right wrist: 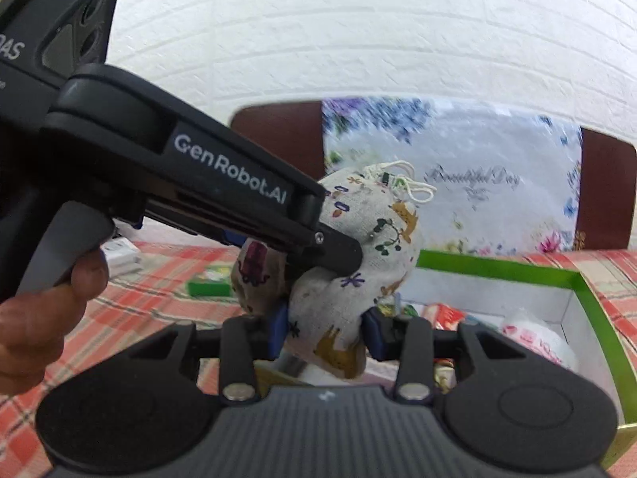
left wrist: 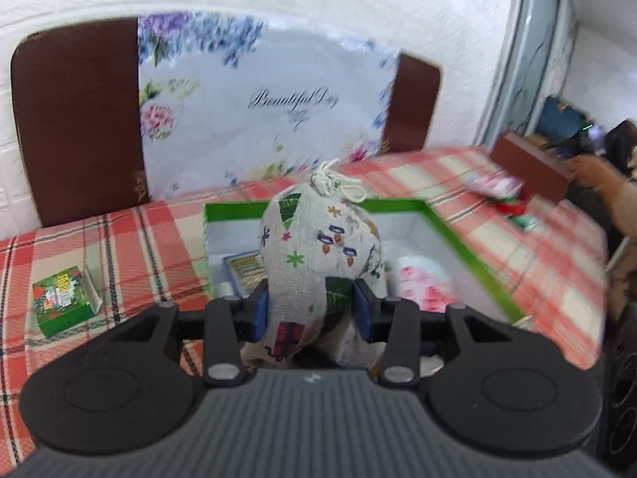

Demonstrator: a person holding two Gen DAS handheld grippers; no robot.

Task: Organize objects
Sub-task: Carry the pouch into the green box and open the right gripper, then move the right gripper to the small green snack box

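Observation:
A printed linen drawstring pouch [left wrist: 314,247] is held above a green-rimmed open box [left wrist: 469,239]. My left gripper [left wrist: 309,307] is shut on the pouch's lower part. In the right wrist view my right gripper [right wrist: 324,328] is also shut on the pouch [right wrist: 378,235], near its bottom. The left gripper [right wrist: 334,257] reaches in from the left and pinches the pouch higher up. The box [right wrist: 597,310] lies below and to the right, with a pink-and-white packet [right wrist: 537,338] and other small items inside.
A red plaid tablecloth [left wrist: 131,239] covers the table. A small green box [left wrist: 61,294] sits at the left. A floral "Beautiful Day" bag [left wrist: 258,103] leans on a brown chair back [left wrist: 75,119]. A brown box [left wrist: 533,163] and red wrappers [left wrist: 505,195] lie at the far right.

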